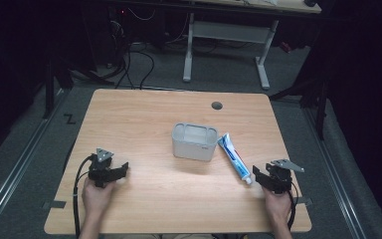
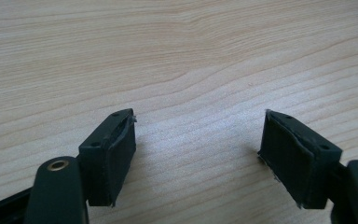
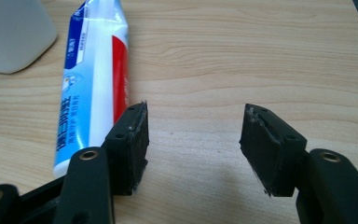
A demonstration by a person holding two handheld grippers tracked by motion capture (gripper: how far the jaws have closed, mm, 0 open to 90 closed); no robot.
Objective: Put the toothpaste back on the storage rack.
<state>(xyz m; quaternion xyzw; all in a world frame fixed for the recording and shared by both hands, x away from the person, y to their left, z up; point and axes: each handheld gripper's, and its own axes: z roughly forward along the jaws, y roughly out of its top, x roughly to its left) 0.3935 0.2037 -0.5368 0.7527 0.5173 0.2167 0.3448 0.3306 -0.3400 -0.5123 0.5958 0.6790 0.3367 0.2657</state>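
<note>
While toothpaste (image 1: 234, 158) lies beside it, the bin (image 1: 194, 142) holds nothing.

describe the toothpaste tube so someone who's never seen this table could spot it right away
On the light wooden table, find the grey open-top bin near the middle. The toothpaste tube lies flat just to the bin's right, running diagonally toward the right tool, whose jaws stand open beside its cap end. It is the only long, flat, printed item: white and blue with a red patch.
</note>
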